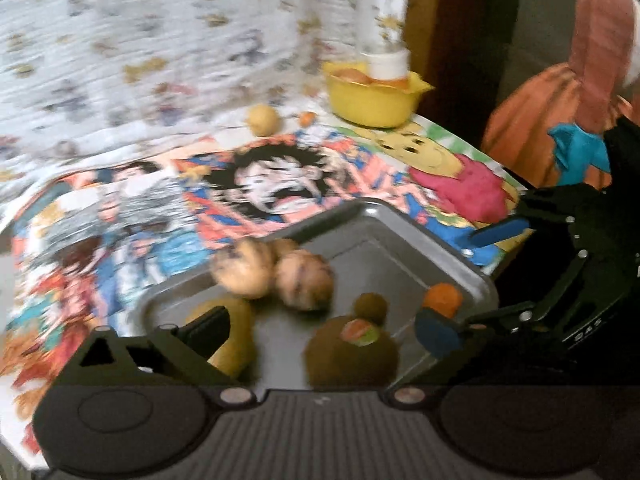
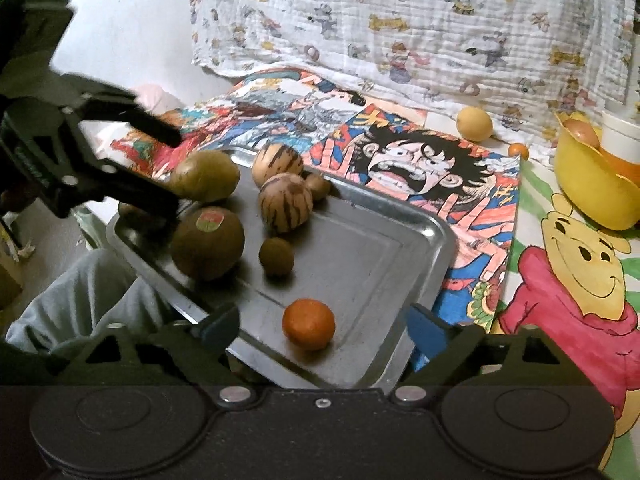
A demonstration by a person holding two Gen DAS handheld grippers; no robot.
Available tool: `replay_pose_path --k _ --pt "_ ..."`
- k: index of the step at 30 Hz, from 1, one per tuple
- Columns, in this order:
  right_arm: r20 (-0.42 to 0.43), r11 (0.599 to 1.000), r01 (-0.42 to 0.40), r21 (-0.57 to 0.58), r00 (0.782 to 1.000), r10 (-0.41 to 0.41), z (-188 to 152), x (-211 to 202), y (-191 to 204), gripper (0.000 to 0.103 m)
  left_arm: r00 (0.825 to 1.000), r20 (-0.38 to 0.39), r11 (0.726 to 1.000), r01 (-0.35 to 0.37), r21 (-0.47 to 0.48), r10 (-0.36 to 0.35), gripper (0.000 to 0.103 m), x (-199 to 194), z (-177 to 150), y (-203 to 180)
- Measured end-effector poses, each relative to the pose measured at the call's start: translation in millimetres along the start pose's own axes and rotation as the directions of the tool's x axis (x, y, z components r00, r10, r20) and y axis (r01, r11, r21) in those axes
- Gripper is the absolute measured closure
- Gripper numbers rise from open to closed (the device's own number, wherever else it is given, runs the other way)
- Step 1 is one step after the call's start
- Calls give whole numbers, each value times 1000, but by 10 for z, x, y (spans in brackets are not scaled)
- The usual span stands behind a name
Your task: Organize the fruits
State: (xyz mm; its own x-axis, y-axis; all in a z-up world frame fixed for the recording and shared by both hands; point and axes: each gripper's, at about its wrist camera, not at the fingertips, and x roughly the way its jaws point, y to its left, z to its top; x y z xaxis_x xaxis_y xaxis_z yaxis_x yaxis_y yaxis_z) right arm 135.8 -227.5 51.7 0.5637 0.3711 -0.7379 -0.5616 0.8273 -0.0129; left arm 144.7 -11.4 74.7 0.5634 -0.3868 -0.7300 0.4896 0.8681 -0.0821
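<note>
Altogether seven fruits (image 2: 207, 243) lie on one tray (image 2: 400, 236).

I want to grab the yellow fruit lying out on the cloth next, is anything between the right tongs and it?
Yes. The metal tray lies between the open right tongs and the yellow fruit, with the orange fruit just ahead of the tips. Past the tray, only flat printed cloth.

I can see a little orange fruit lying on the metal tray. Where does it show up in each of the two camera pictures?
Left wrist view: the orange fruit lies at the tray's right edge, right of centre, by a blue finger pad.
Right wrist view: the orange fruit lies low in the middle, near the tray's front edge, alone.
Shared landmark: the big brown fruit with the sticker on the metal tray.
</note>
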Motion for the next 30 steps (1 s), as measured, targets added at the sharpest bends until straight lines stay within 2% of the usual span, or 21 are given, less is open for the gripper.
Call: replay_pose_path --k 1,7,16,22,30 --pt "4 1000 3 2 1000 -3 15 6 -1 5 1000 1 1000 -13 -19 13 1 -38 -27 51" --pt "8 999 45 -3 999 -45 145 79 -8 2 996 -35 987 -80 -140 76 1 -165 -206 385" --pt "33 991 130 44 991 -132 379 160 -42 1 989 -35 965 -149 -215 144 1 -320 -340 728" --pt "44 982 160 102 985 -165 486 236 -105 1 987 -34 940 -158 -302 155 1 -356 -293 964" --pt "83 972 160 173 981 -176 690 344 -290 1 981 -32 929 -190 -317 190 1 -227 -5 1113"
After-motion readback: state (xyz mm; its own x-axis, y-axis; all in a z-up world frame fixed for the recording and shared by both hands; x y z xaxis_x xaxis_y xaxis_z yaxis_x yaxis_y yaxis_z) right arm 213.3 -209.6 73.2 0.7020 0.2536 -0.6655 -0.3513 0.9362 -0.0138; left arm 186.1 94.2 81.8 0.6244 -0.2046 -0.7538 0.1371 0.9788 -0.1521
